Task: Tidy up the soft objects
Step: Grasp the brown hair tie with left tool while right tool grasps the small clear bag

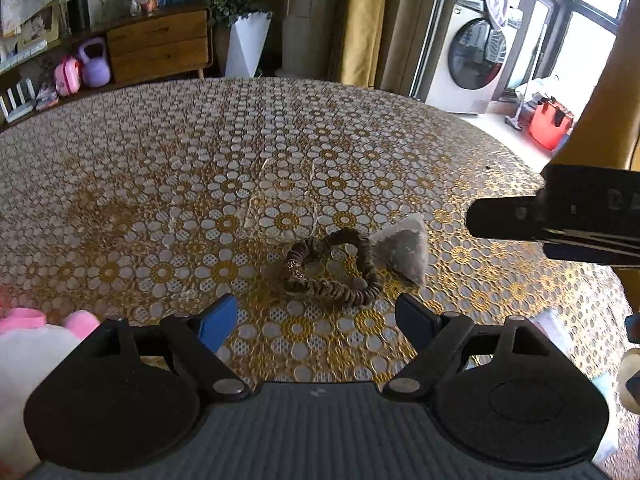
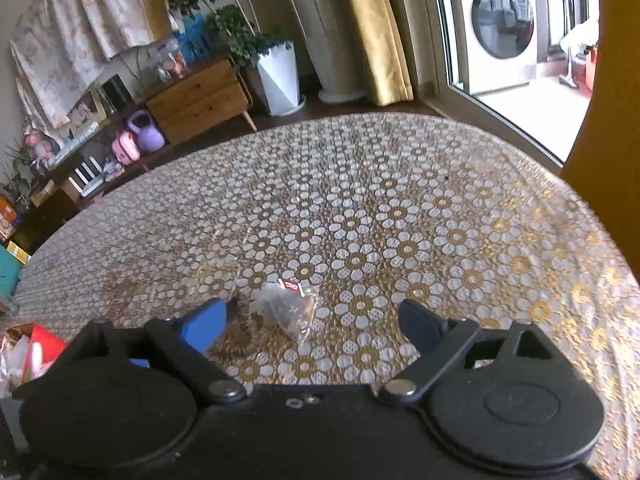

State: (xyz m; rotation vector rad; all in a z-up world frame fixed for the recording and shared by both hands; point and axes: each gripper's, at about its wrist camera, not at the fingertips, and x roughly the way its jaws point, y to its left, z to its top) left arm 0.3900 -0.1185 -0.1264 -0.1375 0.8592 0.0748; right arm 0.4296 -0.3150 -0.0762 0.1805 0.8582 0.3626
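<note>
Scrunchie [image 1: 332, 268]: a brown ribbed hair tie with a small gold bead, lying flat on the worktop [image 1: 160, 184] just ahead of the left gripper [image 1: 316, 316], in line with the gap between its fingers and touching neither. In the right wrist view only a part of it [image 2: 236, 340] shows, beside and partly behind that gripper's left finger.
Tea bag [image 1: 402, 248]: a translucent pyramid sachet with dark contents, ahead and to the right of the left gripper, its near-left side touching or just beside the scrunchie's loop. In the right wrist view it [image 2: 290, 308] lies ahead of the right gripper [image 2: 316, 316], left of centre, with a small red-and-white tag at its far side.
Left gripper: fingers spread wide, nothing between them, held above the worktop.
Right gripper: fingers likewise spread wide and holding nothing; its black body [image 1: 560, 220] reaches in from the right edge of the left wrist view, beyond the tea bag.
Plush toy [image 1: 36, 340]: white and pink, at the left gripper's near left, partly hidden by the gripper body.
Worktop: round, covered with a gold-and-white flower-patterned cloth.
Red packet [image 2: 36, 352]: at the right gripper's near left, by the worktop's edge; what it is cannot be told.
</note>
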